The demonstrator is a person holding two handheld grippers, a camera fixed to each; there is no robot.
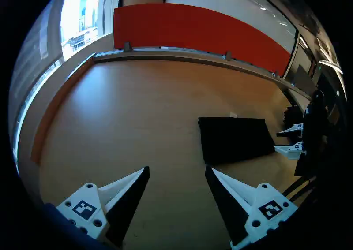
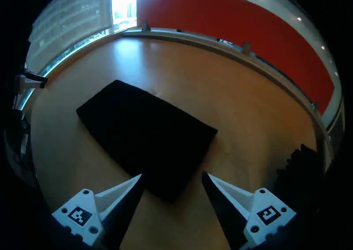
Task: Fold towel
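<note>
While lying flat on table [image 2: 247, 95], towel [image 2: 145, 135] is black; left gripper [image 1: 176, 192] spread, empty, over bare wood; right gripper [image 2: 172, 197] spread, empty, at towel's near corner.

I count one black towel [image 1: 234, 137], at three o'clock from my left gripper [image 1: 177, 168], on one table [image 1: 132, 117]. I hold two grippers, that one and my right gripper [image 2: 172, 174], with two fingers [image 1: 128, 192] each, four altogether. One red panel [image 1: 198, 29] stands at twelve o'clock.
</note>
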